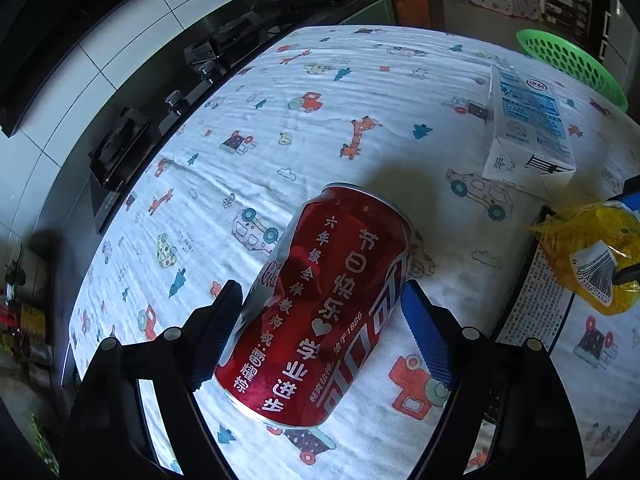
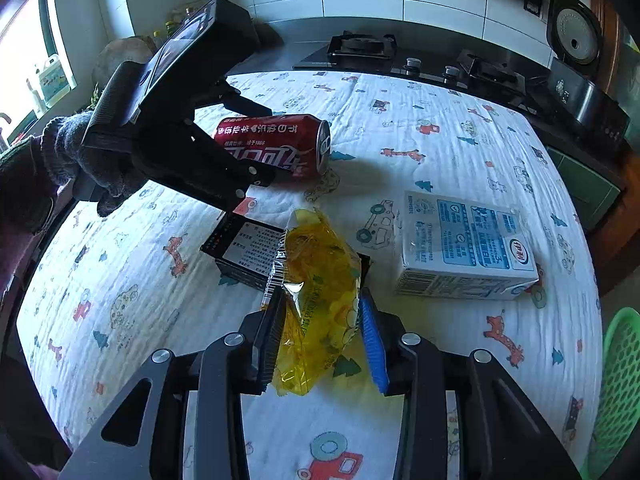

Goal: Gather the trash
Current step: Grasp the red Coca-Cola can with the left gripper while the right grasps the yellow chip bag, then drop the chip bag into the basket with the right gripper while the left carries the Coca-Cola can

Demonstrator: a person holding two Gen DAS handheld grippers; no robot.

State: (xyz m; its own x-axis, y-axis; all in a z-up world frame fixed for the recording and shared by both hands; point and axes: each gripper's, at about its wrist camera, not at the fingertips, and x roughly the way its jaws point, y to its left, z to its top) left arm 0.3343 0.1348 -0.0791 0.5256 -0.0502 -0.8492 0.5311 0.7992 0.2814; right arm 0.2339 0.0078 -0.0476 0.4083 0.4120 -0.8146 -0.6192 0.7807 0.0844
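Observation:
A dented red cola can (image 1: 320, 304) lies on its side on the patterned tablecloth, between the fingers of my left gripper (image 1: 320, 332); the jaws sit close against its sides. The can (image 2: 280, 144) and the left gripper (image 2: 248, 176) also show in the right wrist view. My right gripper (image 2: 324, 340) is shut on a yellow plastic wrapper (image 2: 320, 300), which also shows in the left wrist view (image 1: 592, 256). A white and blue milk carton (image 2: 464, 248) lies on its side at the right, also in the left wrist view (image 1: 528, 128).
A flat black box (image 2: 248, 252) with printed text lies under the wrapper. A green perforated basket (image 2: 620, 392) stands at the table's right edge, also in the left wrist view (image 1: 572, 64). A black stove (image 2: 420, 60) and counter run along the far side.

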